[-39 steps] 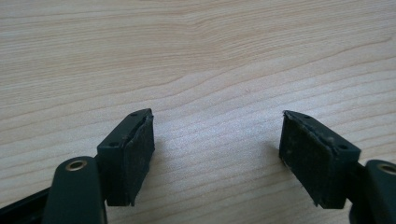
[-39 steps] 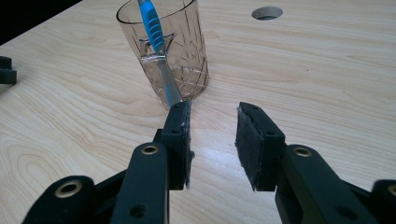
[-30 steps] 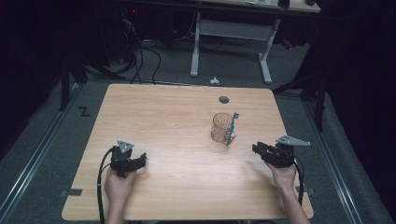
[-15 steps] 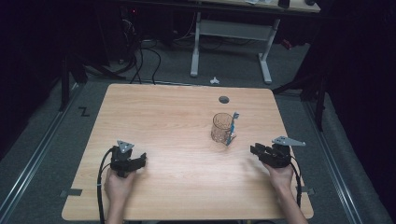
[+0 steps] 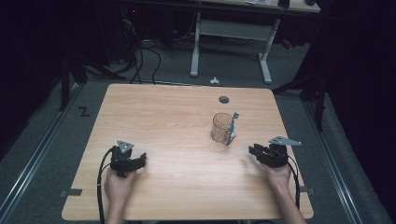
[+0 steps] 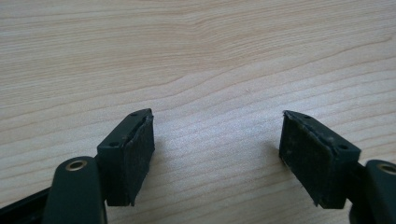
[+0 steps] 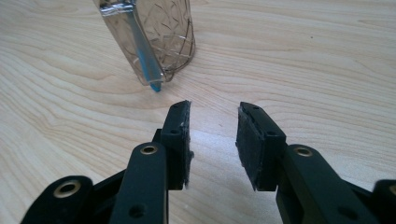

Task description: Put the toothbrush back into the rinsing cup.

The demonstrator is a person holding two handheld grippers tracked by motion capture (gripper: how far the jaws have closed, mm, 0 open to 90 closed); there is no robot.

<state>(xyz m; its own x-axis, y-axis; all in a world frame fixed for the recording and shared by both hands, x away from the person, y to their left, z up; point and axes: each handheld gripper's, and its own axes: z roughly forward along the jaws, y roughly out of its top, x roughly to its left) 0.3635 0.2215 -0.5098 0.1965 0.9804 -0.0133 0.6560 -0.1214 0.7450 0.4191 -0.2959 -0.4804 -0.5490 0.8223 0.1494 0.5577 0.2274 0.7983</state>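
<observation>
A clear patterned glass [image 5: 220, 127] stands upright on the wooden table [image 5: 177, 116], right of centre. A blue-handled item in clear wrapping [image 5: 231, 126] leans against the glass's right side, its tip on the table. In the right gripper view the glass [image 7: 175, 32] and the wrapped item [image 7: 140, 51] lie just ahead and to the left of the jaws. My right gripper [image 5: 254, 150] [image 7: 214, 121] is partly open, with nothing between its pads. Low at the table's front left, my left gripper [image 5: 140, 159] [image 6: 217, 135] is wide open over bare wood.
A dark round hole [image 5: 223, 99] sits in the table behind the glass. Beyond the far edge are a white desk frame [image 5: 231, 32], floor cables [image 5: 140, 56] and a small white object [image 5: 214, 80]. Dark curtains close both sides.
The right gripper has edged slightly left, toward the glass. The left gripper and the glass have not moved.
</observation>
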